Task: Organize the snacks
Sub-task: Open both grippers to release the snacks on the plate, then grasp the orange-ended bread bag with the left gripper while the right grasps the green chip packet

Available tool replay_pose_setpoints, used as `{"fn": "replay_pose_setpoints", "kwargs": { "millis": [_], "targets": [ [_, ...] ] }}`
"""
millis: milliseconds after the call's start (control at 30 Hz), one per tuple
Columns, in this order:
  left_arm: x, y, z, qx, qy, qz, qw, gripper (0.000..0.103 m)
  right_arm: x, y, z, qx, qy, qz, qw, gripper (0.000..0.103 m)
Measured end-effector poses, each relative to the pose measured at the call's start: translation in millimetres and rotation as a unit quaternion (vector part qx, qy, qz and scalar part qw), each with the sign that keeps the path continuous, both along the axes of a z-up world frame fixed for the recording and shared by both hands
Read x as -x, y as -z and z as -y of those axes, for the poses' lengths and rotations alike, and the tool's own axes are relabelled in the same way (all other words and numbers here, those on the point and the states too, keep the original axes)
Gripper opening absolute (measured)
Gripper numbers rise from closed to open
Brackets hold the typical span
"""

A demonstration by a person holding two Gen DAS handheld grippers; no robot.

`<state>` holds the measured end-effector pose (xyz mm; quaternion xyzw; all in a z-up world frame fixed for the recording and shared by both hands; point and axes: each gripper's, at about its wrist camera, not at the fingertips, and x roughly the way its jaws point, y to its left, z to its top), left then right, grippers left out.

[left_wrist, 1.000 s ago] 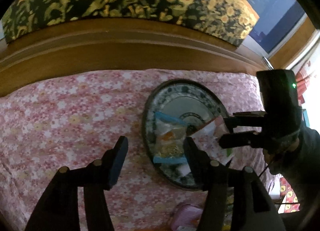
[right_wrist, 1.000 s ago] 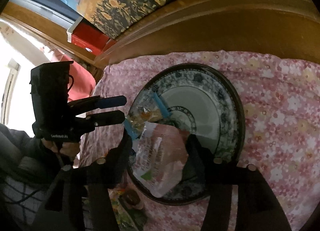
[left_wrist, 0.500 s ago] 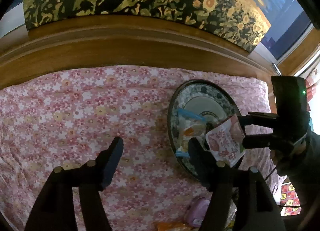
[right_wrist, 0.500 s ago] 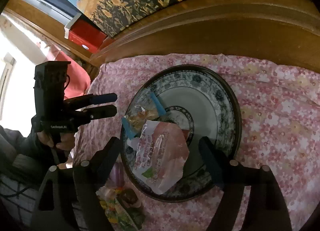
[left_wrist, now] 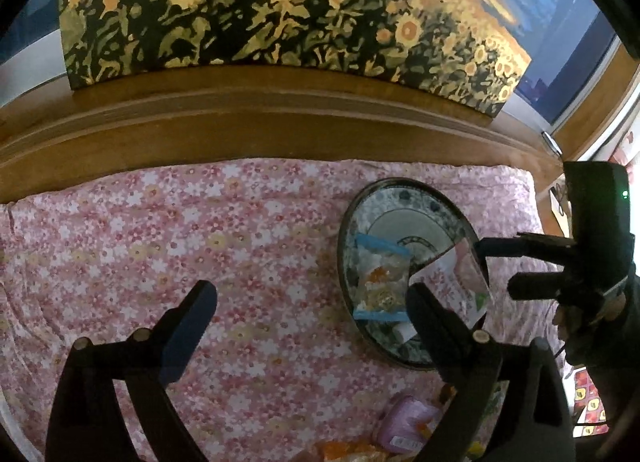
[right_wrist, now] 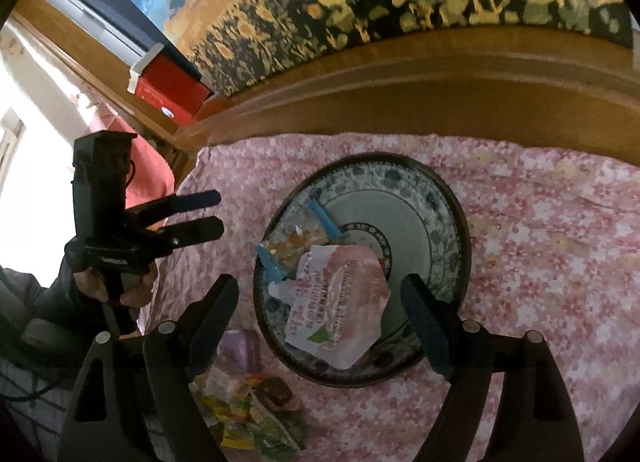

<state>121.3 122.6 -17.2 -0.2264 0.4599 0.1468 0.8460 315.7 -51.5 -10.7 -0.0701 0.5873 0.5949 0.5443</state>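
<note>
Your right tongs are standing wide apart with nothing between the pads, and they have just been opening; the pink packet they were over is now lying loose on the near side of the plate. Your left tongs are also gaping wide, having just been opening, and are hanging empty over the flowered bedspread left of the plate. The clear packet with blue ends is lying on the plate's left part, its edge tucked under the pink one. So two snacks are sitting on the plate, and both drops look finished.

More snacks are waiting off the plate on the near side: a purple packet and a heap of yellow and green wrappers. They are lying just beside the plate's rim, under your tongs' arms, so you are probably going to have to pull back to reach them. Beyond the bed, the wooden headboard and sunflower picture are standing clear of the work.
</note>
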Motion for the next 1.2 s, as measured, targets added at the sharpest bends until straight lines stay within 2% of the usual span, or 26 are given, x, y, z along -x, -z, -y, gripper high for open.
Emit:
{"fn": "replay_pose_setpoints", "kwargs": {
  "millis": [433,833,1200],
  "targets": [
    [25,-6,8,0.0,0.011,-0.001,0.9999,0.098,15,-30,32,-0.011,0.055,0.03,0.998,0.085],
    [37,-11,19,-0.008,0.021,-0.013,0.9997,0.098,34,-34,67,-0.009,0.116,0.024,0.993,0.085],
    [66,0,40,-0.033,0.019,-0.055,0.9978,0.098,66,-25,92,0.026,0.156,0.025,0.987,0.085]
  ]
}}
